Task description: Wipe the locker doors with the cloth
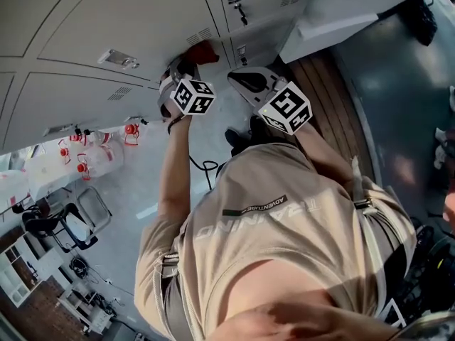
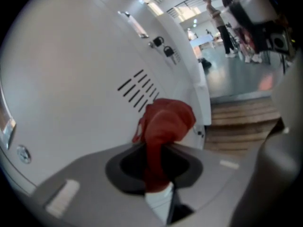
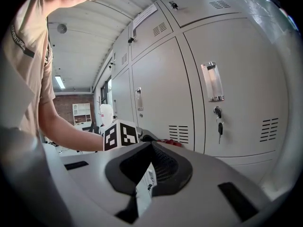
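Observation:
A red cloth (image 2: pixel 165 122) is pinched in my left gripper (image 2: pixel 158 148), which is shut on it. The bunched cloth presses against a pale grey locker door (image 2: pixel 71 79) just below its vent slots (image 2: pixel 139 90). From the head view the cloth (image 1: pixel 202 50) shows at the locker face (image 1: pixel 128 20), past the left gripper (image 1: pixel 186 66). My right gripper (image 1: pixel 245 77) hovers just to the right of it, off the lockers. Its jaws (image 3: pixel 150 144) are shut with nothing between them. The left gripper's marker cube (image 3: pixel 120 135) and a bit of cloth (image 3: pixel 168 142) show beyond them.
The lockers carry handles (image 3: pixel 212 82), a key in a lock (image 3: pixel 218 122) and padlocks (image 2: pixel 163 46). A wooden step (image 1: pixel 334 91) runs along the locker base at the right. A black chair (image 1: pixel 64 226) and shelving stand far left. People (image 2: pixel 222 25) stand in the distance.

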